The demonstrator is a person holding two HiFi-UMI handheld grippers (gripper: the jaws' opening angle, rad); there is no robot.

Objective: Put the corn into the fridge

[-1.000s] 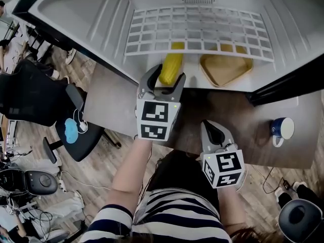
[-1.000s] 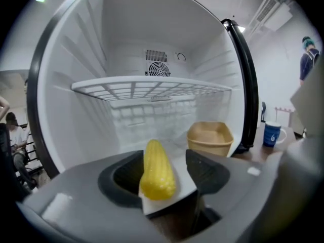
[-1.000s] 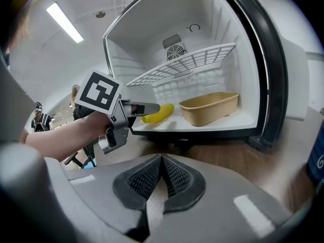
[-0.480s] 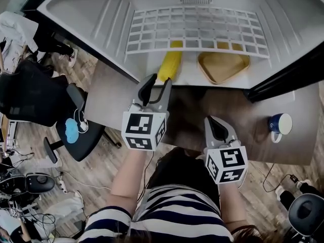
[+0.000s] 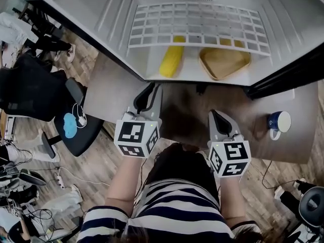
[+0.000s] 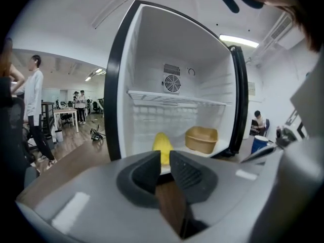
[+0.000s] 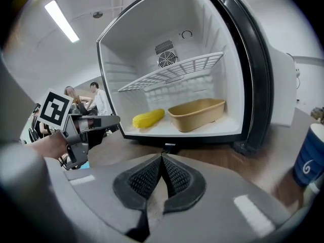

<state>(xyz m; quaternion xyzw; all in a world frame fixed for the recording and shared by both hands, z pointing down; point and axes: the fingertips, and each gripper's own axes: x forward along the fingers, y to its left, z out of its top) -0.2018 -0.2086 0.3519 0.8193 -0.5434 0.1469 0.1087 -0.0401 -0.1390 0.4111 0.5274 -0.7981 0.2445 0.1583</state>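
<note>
The yellow corn (image 5: 171, 61) lies on the fridge floor (image 5: 190, 75) under the wire shelf (image 5: 197, 27), left of a tan tray (image 5: 224, 62). It also shows in the left gripper view as corn (image 6: 162, 147) and in the right gripper view as corn (image 7: 148, 118). My left gripper (image 5: 151, 92) is outside the fridge over the wooden table, its jaws drawn together with only a thin slit and nothing in them; in its own view the left gripper (image 6: 164, 158) points at the corn. My right gripper (image 5: 218, 118) hangs to the right, shut and empty, as the right gripper (image 7: 161, 158) view confirms.
The fridge stands open on a brown table (image 5: 109, 97). A blue mug (image 5: 279, 121) sits at the table's right. The fridge door (image 7: 263, 85) stands open on the right. A black office chair (image 5: 30, 92) and people stand on the floor to the left.
The left gripper let go of the corn, pulled back out of the fridge toward me and closed its jaws. The corn stays on the fridge floor. The right gripper barely moved.
</note>
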